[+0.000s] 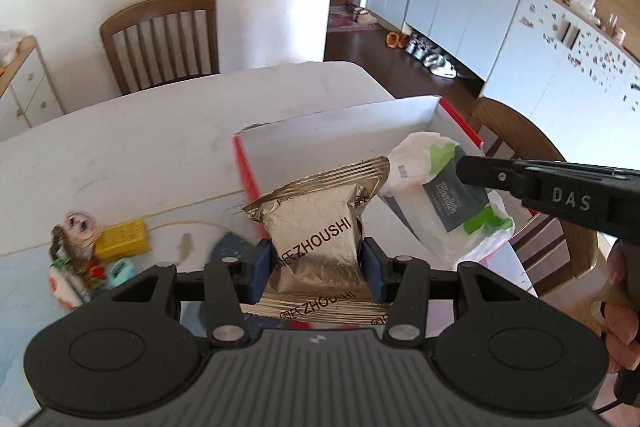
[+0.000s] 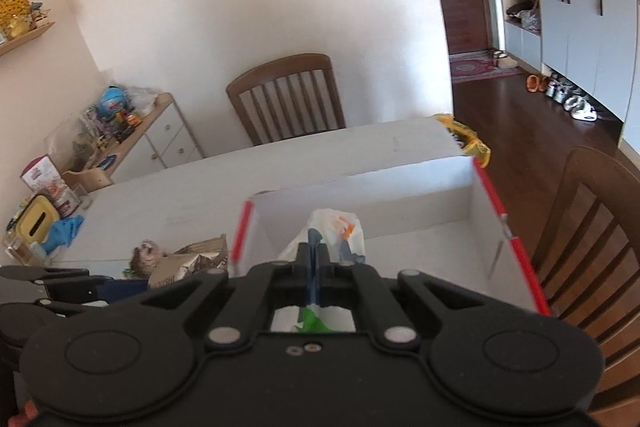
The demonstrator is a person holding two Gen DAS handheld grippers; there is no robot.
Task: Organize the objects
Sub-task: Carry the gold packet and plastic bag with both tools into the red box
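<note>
The foil packet [image 1: 316, 239] sits between the left gripper [image 1: 316, 267] fingers, just before the box [image 1: 340, 119] on the table [image 1: 120, 147]. Right of it, the right gripper [image 2: 316, 259] holds a white packet [image 1: 432, 195] over the box. Small toys [image 1: 80, 247] lie left; a chair [image 1: 164, 39] stands behind the table.

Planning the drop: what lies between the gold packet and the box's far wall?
In the left wrist view, only bare box floor lies between the gold packet and the far wall.
</note>
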